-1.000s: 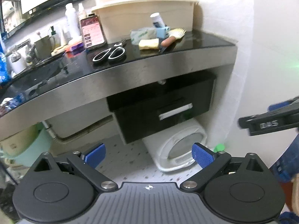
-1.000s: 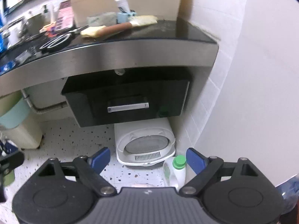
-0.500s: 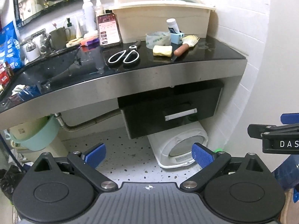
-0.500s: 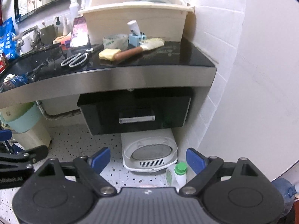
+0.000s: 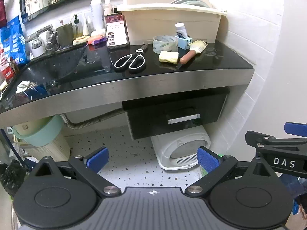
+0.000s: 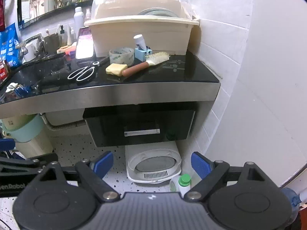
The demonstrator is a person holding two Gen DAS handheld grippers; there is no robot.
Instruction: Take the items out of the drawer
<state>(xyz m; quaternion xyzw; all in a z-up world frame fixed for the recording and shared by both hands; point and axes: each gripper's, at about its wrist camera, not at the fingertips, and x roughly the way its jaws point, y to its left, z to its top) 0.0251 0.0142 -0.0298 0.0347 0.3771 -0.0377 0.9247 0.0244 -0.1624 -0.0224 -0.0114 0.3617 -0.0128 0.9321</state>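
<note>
black countertop above closed drawer; speckled floor

Ahead of both grippers, the black drawer shows only its front, contents hidden. Plates behind the cream dish rack peek over its rim. The phone screen text is unreadable. The right gripper is cut off at the left wrist view's right edge.
</note>
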